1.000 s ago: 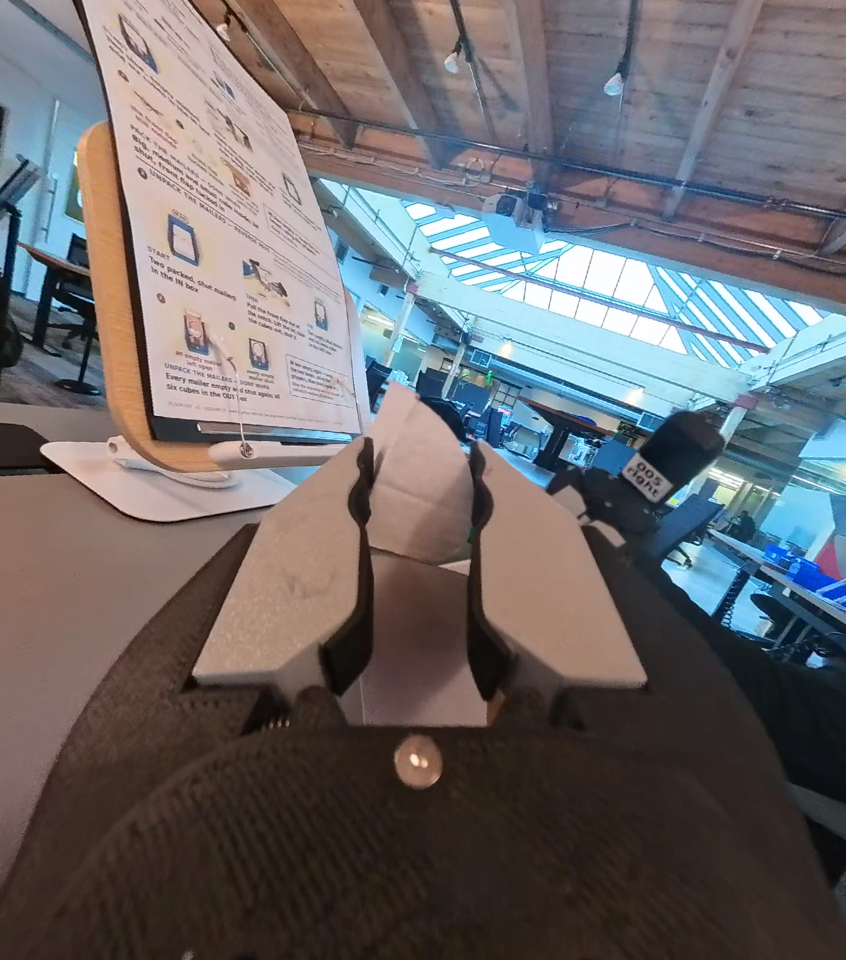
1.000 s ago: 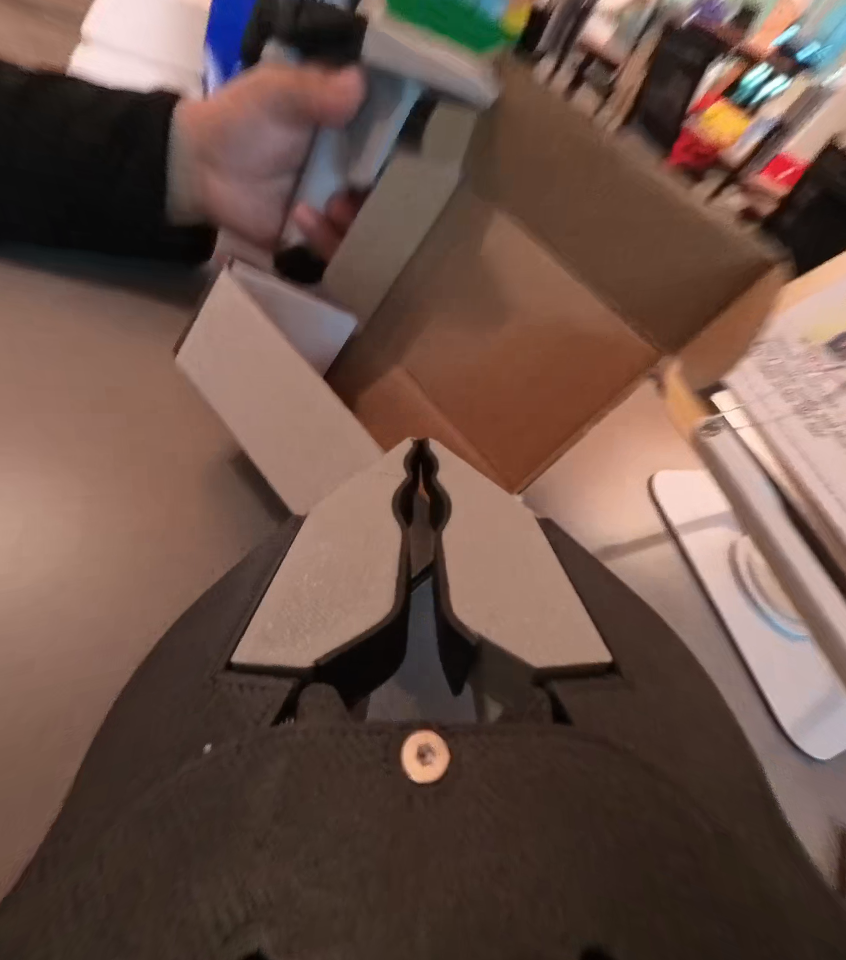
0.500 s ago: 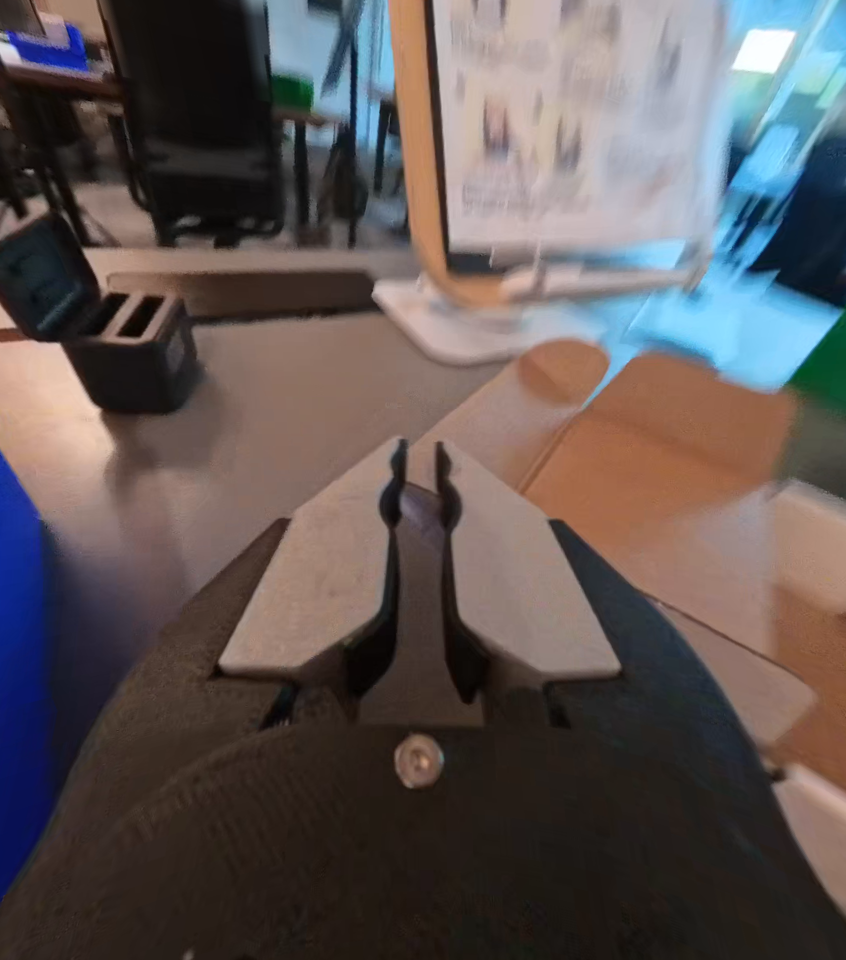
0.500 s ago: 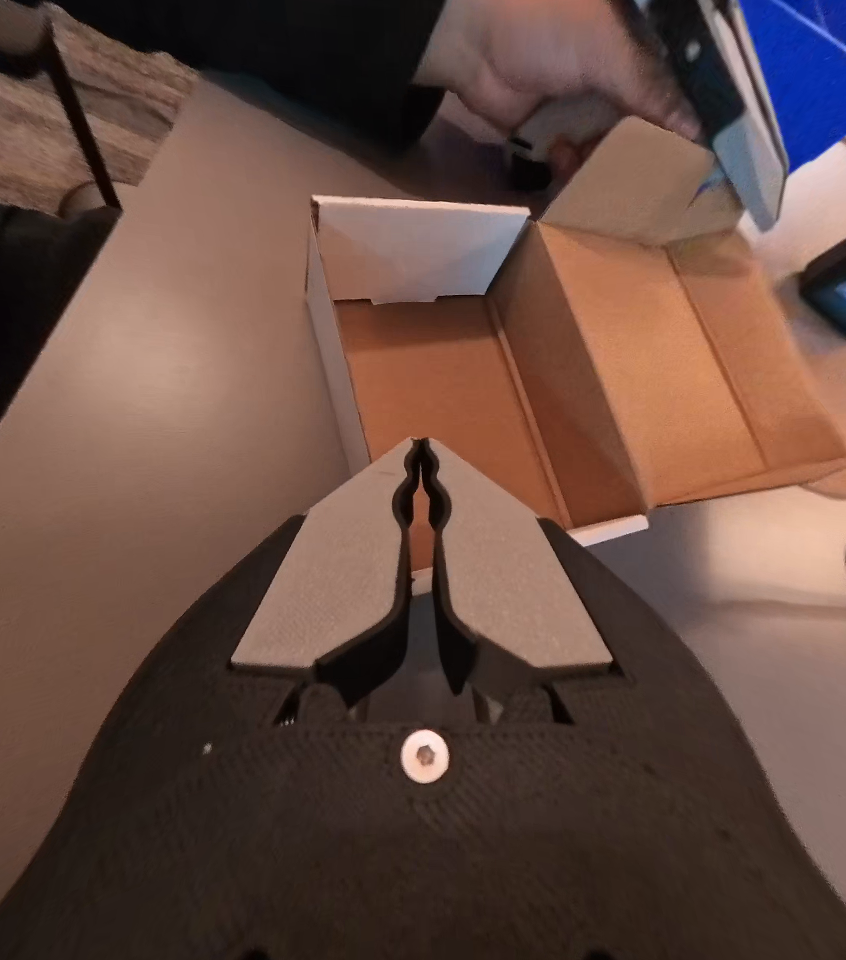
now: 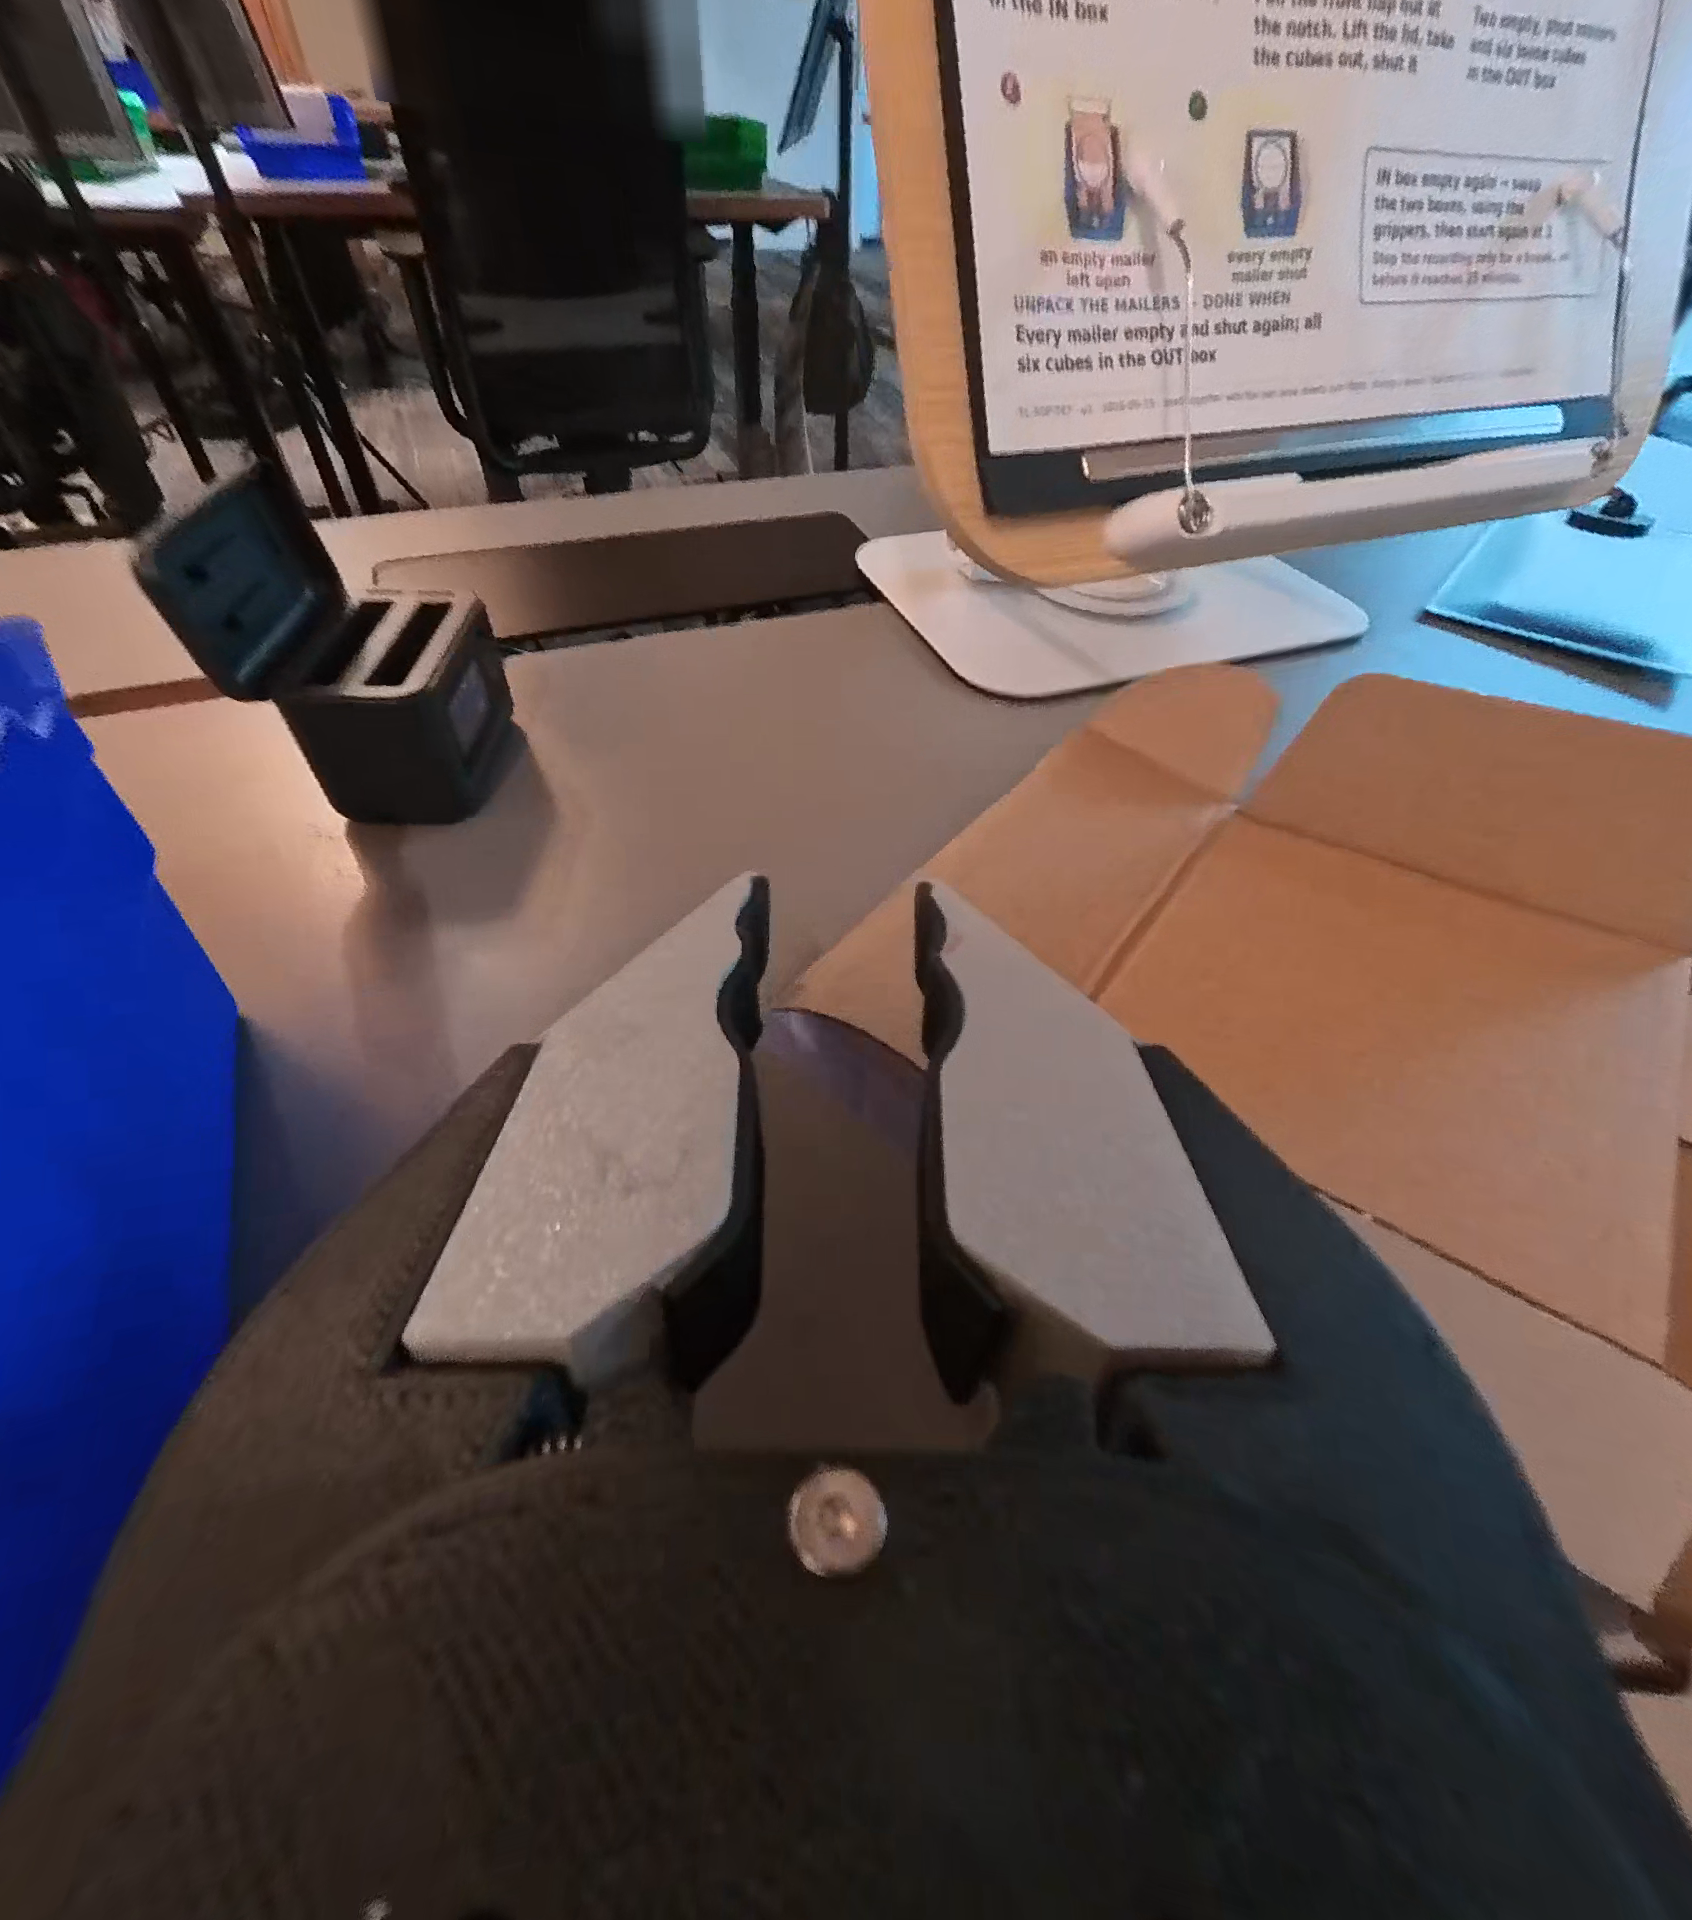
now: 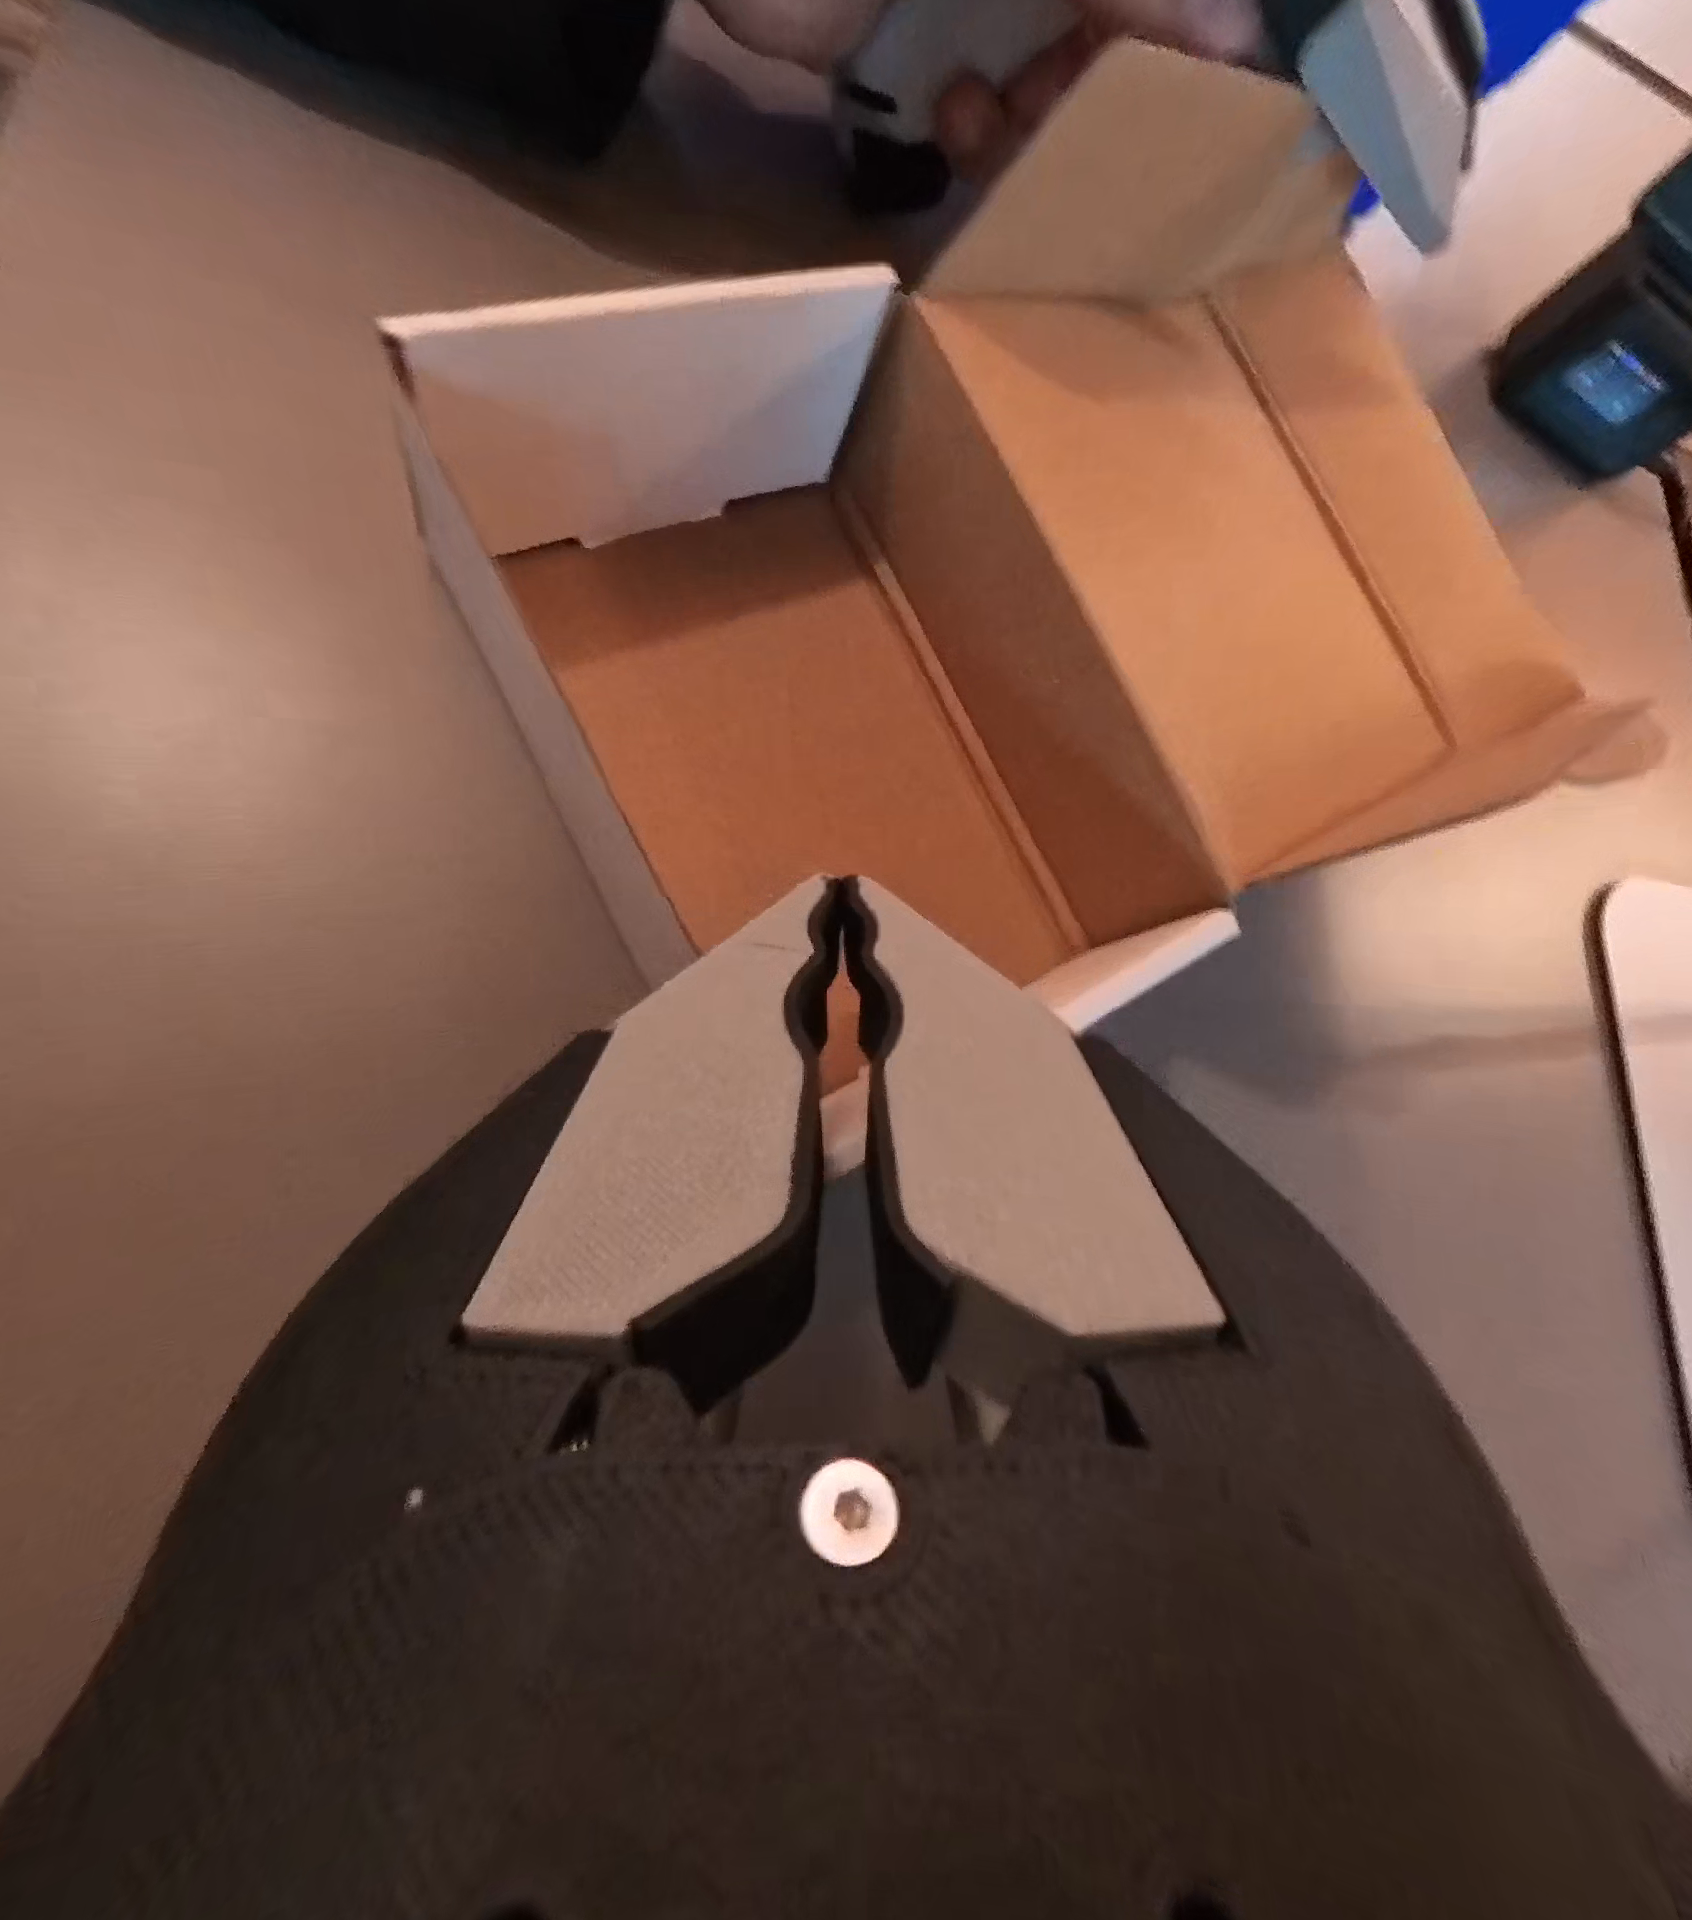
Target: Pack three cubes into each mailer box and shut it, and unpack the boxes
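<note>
Corrugated mailer box (image 6: 780,727) lies open, brown inside, white outside.

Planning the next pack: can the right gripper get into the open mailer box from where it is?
Probably yes: the right gripper, shut and empty, hangs over the mailer box; lid folded back, nothing visible inside.

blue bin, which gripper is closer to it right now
Left. The left gripper, open, hangs right beside the blue bin. The right gripper, shut, hovers over the open mailer box, farther off.
</note>
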`<state>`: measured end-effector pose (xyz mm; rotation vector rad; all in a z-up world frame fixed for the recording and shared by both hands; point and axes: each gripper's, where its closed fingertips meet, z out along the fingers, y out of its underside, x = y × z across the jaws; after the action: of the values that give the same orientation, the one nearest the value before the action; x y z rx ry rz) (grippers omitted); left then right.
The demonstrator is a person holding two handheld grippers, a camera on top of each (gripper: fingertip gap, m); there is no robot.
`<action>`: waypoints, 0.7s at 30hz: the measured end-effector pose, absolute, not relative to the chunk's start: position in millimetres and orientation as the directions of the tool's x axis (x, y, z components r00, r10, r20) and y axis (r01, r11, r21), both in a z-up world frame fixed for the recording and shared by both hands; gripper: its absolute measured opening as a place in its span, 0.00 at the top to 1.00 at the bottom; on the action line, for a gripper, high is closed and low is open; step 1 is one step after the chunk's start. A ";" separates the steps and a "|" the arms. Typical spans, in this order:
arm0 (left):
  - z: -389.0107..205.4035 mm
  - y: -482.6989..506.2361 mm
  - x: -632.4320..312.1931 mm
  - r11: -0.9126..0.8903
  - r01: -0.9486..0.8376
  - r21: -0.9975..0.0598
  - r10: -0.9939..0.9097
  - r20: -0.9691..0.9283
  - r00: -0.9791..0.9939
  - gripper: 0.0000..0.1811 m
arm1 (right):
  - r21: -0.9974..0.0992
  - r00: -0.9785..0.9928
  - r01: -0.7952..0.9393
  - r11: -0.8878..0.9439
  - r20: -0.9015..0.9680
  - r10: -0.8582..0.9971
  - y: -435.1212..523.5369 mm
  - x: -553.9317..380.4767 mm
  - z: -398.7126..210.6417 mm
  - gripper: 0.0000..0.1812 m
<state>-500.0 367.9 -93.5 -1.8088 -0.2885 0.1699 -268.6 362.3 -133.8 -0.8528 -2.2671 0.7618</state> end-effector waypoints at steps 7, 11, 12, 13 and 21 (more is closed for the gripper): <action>-83.0 363.1 -506.1 -0.186 0.077 -0.980 0.322 0.013 0.947 0.86 | -0.662 -0.418 0.536 0.523 0.331 0.846 405.0 -284.0 -137.0 1.00; -83.0 363.3 -506.2 -0.183 0.081 -0.980 0.322 0.018 0.946 0.85 | -0.668 -0.311 0.598 0.443 0.316 0.896 426.6 -287.5 -136.8 1.00; -83.2 363.5 -506.0 -0.186 0.078 -0.980 0.322 0.014 0.947 0.84 | -0.663 -0.284 0.609 0.434 0.329 0.901 432.4 -288.1 -136.5 1.00; -83.2 363.6 -505.6 -0.188 0.072 -0.980 0.322 0.008 0.947 0.84 | -0.660 -0.256 0.620 0.425 0.342 0.904 438.4 -288.5 -136.1 1.00; -92.3 369.3 -495.2 -0.235 0.050 -0.971 0.278 -0.017 0.961 0.77 | -0.649 -0.060 0.717 0.253 0.304 0.951 471.3 -280.0 -136.9 1.00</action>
<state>-495.2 369.3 -92.3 -1.8018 -0.2426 0.2153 -280.0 471.3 -136.9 -1.5226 -1.8346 0.4295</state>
